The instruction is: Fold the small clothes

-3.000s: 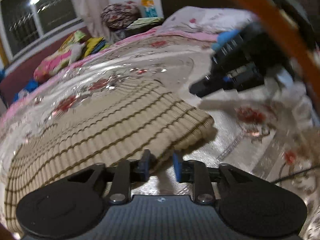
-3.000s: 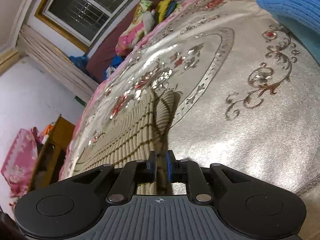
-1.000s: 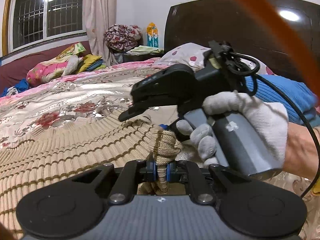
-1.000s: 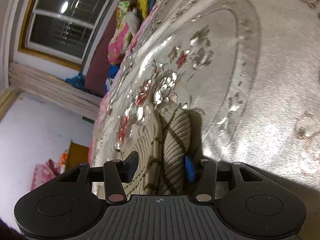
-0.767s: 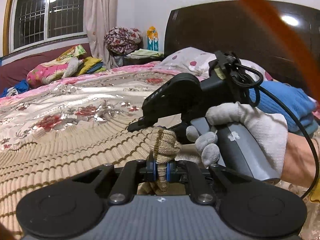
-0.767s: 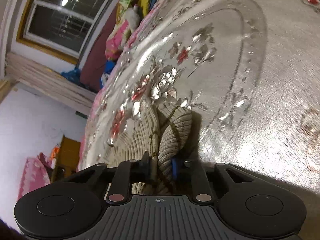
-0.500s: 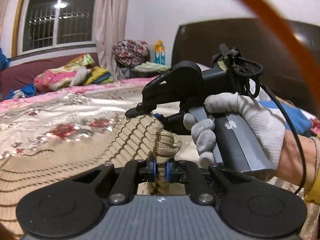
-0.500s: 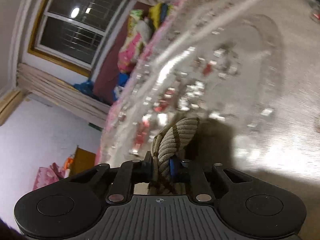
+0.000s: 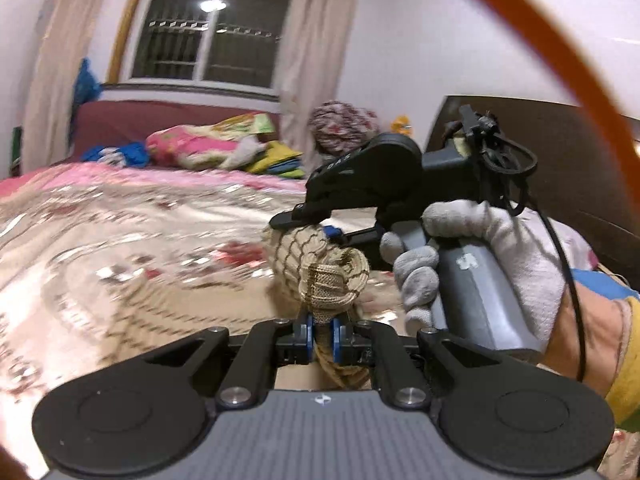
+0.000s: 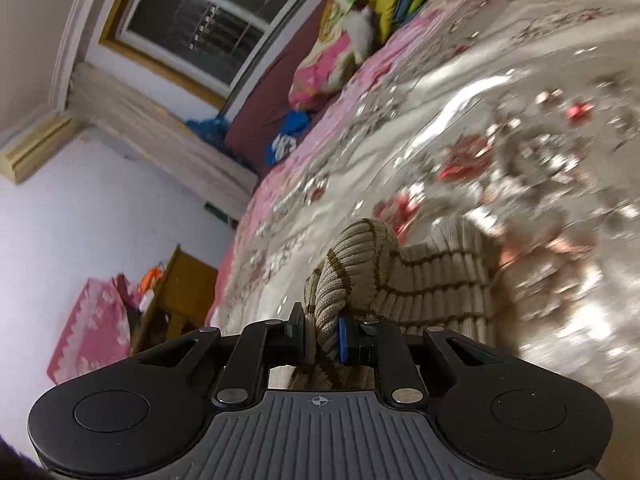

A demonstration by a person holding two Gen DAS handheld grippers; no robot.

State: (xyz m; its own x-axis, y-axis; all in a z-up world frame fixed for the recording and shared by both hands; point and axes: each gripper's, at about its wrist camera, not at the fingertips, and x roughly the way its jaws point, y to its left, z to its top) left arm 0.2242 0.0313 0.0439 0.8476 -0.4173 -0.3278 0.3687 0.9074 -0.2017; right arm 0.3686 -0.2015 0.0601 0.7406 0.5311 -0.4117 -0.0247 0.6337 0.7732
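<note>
Currently I am reading both wrist views; the left gripper (image 9: 321, 334) is pinching a bunched edge of the beige striped knit garment (image 9: 320, 276), its blue pads (image 9: 308, 334) pressing the rolled cloth from both sides; the right gripper (image 10: 322, 338) is likewise clamping a thick roll of the same garment (image 10: 400, 280), its jaws having just been closing onto the fabric now squeezed between them; in the left wrist view I am seeing the right gripper (image 9: 298, 222) just beyond the held bunch, with a white-gloved hand (image 9: 472, 264) wrapping its grey handle and a black cable (image 9: 568, 280) trailing past the wrist; the garment is hanging raised at the gripped edges while its remainder is lying on the silver floral bedspread (image 10: 520, 92), trailing away to the right in the right wrist view; the bedspread is appearing motion-blurred in both views; beyond the bed I am seeing a barred window (image 9: 208, 28), pale curtains (image 9: 308, 32), a pile of colourful bedding (image 9: 208, 146) and a dark wooden headboard (image 9: 580, 168); an orange band (image 9: 560, 52) is arcing across the upper right of the left wrist view
</note>
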